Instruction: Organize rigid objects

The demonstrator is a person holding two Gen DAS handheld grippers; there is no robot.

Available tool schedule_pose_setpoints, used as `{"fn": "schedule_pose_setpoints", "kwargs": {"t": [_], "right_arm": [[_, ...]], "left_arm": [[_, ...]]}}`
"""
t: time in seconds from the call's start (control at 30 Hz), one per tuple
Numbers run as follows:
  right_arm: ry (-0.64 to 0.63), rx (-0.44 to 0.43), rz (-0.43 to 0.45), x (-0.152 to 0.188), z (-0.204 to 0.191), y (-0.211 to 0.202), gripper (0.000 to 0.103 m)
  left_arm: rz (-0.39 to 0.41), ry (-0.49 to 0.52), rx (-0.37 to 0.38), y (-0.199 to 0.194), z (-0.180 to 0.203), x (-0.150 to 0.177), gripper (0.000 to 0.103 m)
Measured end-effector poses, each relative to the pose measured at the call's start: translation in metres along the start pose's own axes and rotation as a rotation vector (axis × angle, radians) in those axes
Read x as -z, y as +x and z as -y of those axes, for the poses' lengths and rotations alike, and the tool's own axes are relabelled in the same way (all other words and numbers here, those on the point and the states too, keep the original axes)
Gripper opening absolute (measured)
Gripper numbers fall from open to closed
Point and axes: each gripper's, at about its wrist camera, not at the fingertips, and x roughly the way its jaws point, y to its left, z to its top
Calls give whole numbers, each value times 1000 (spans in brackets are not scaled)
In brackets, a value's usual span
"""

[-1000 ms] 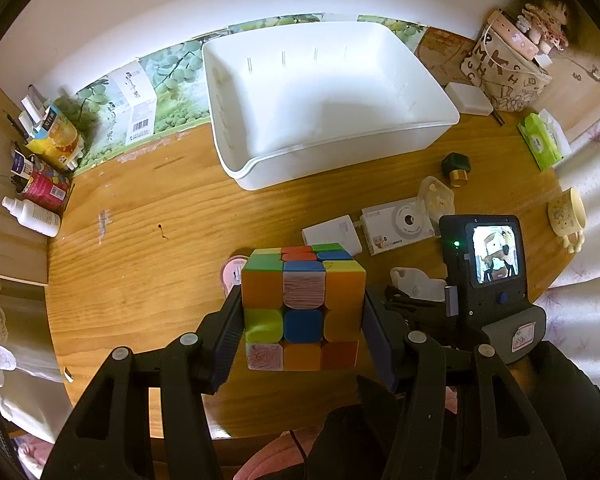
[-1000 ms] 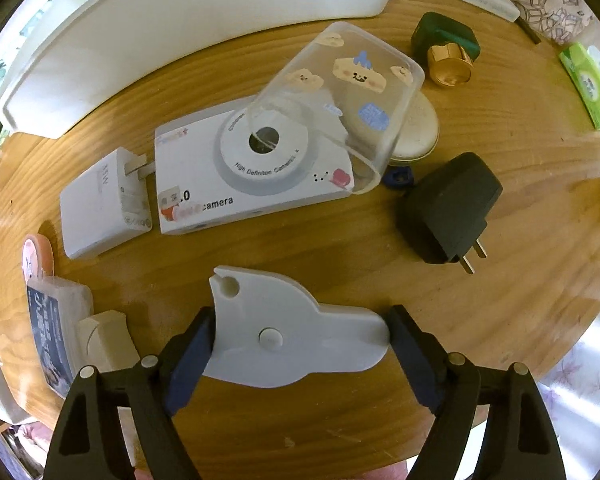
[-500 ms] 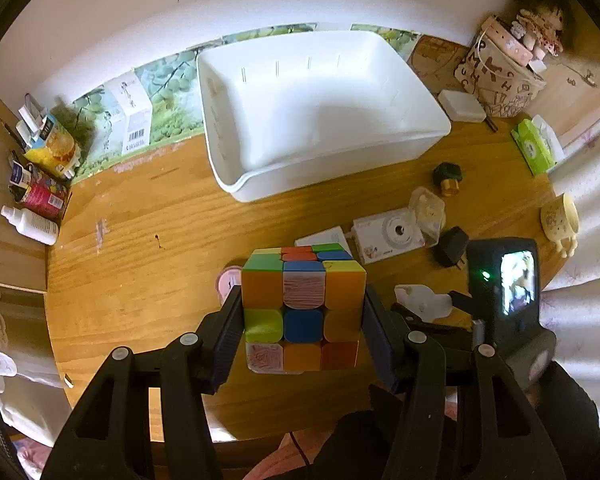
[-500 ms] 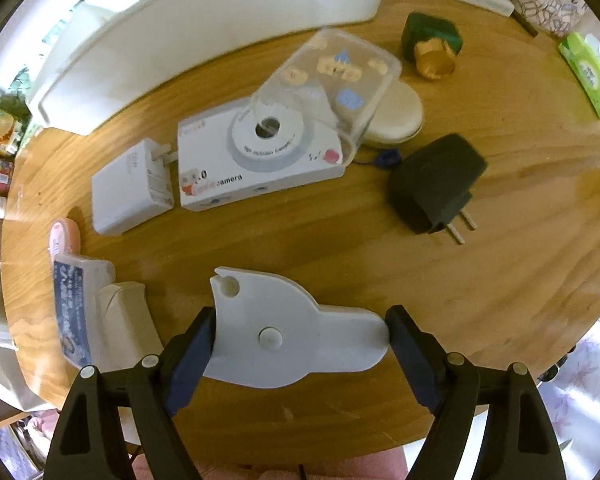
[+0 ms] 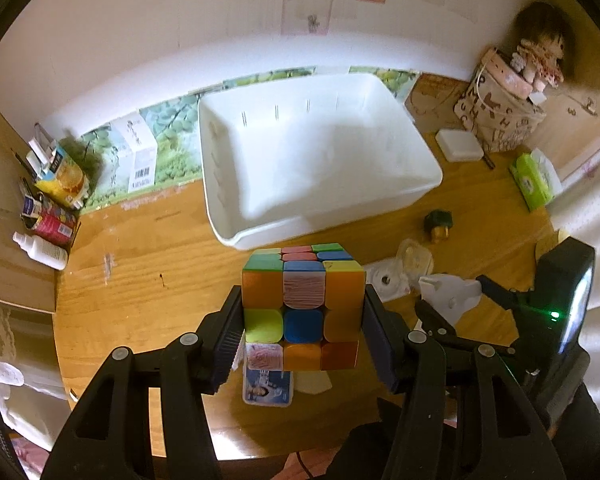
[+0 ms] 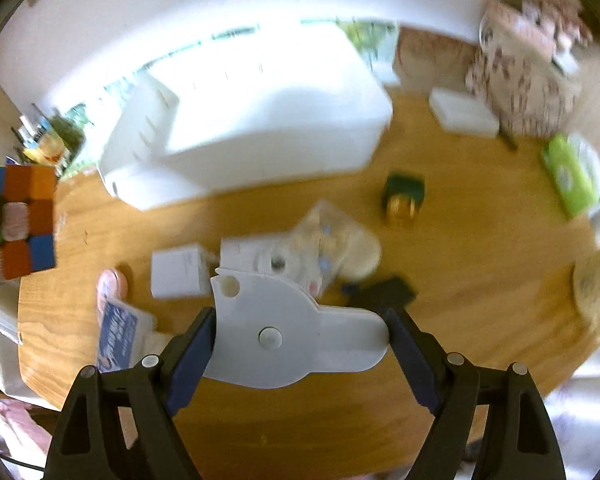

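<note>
- I'm on the carry step: my left gripper (image 5: 304, 320) is clenched on the puzzle cube (image 5: 302, 309), and my right gripper (image 6: 300, 340) is clamped on a flat white plastic piece (image 6: 296, 328). Both are held above the wooden table (image 5: 140, 280).
- Next, I judge, each load has to travel over the white bin (image 5: 316, 160) before I let go.
- Compared with a second ago, both loads sit higher, the table clutter looks smaller, and the right view has blurred.
</note>
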Motion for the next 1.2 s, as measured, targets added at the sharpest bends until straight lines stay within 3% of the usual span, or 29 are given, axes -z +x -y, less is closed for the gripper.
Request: {"fn": "schedule_pose_setpoints", "kwargs": {"t": [0.37,0.67,1.0,1.2], "right_arm": [[-86,-82,260,-60,13,-20,84],[-148,-154,437,-81,13,-30,83],[-195,-199,527,-100,10,-9,82],[-228,-229,535,-113,10,12,82]], "left_arm": [[52,-90,-2,2,1,-21,60],[212,-106,-26,-2,-2,-26,60],[374,-115,-63,14,-6,-40,60],[383,-203,-41,38,-18,-54,60]]}}
